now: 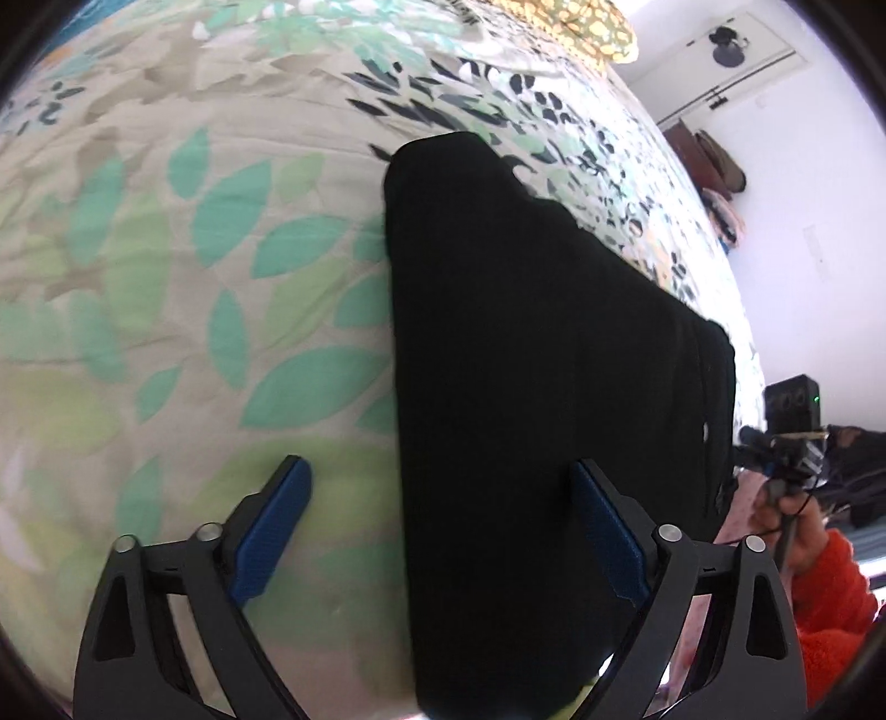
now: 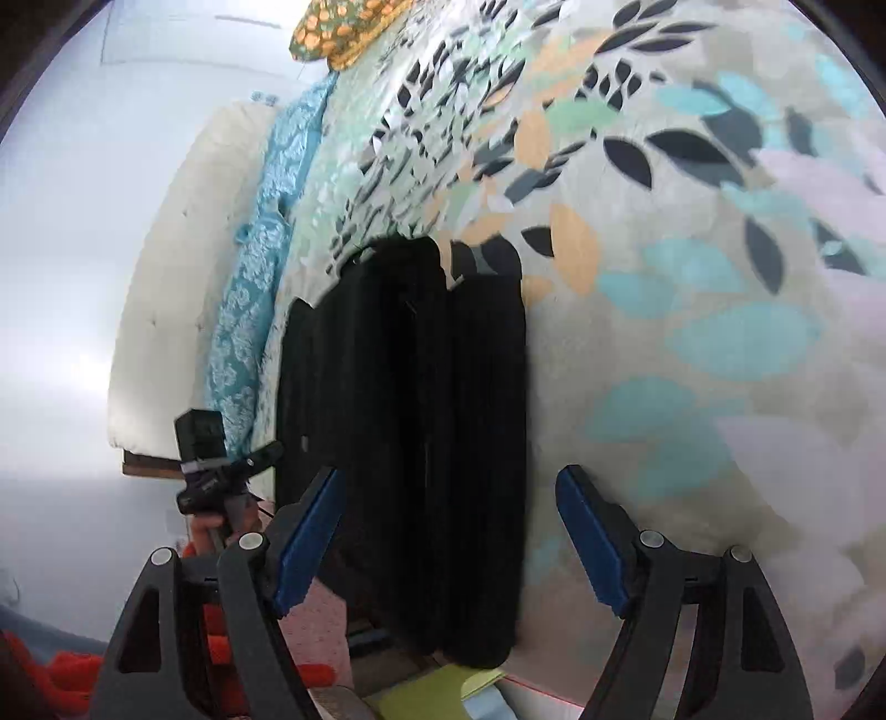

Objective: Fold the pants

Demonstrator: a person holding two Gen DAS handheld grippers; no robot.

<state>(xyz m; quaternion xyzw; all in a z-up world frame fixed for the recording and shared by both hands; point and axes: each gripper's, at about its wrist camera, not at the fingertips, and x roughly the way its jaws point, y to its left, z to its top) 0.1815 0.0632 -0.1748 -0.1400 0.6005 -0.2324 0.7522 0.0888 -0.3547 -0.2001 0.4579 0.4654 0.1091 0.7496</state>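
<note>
On the bed, black pants [image 1: 531,354] lie folded into a long narrow strip, matte dark knit, no sheen, edges fairly straight, far end rounded. Under them: bedspread [image 1: 166,277], soft quilted cloth printed with teal, green and dark leaves, lightly wrinkled.

Left gripper [image 1: 440,493]: black frame arms with metal pins, blue textured pads. Jaws spread wide, nothing clamped. Left pad sits over bare bedspread, right pad over the pants, so the strip's left edge runs up between the two fingers. Whether the pads touch cloth, cannot tell.

Right gripper [image 2: 448,498]: same build, jaws apart, released, nothing pinched. Pants [image 2: 410,421] near end lies between the fingers, closer to the left pad; the strip's right edge falls inside the gap, with bedspread [image 2: 692,332] under the right pad.

Right wrist view only: lengthwise ridges in the pants, stacked layers, plus a turquoise patterned cloth [image 2: 255,288] along the bed's left side and an orange-flowered pillow [image 2: 343,27] at the far end. It also catches the other gripper with its camera at lower left.

Left wrist view only: white wall, person's orange fuzzy sleeve [image 1: 830,598] at right holding the other gripper.
</note>
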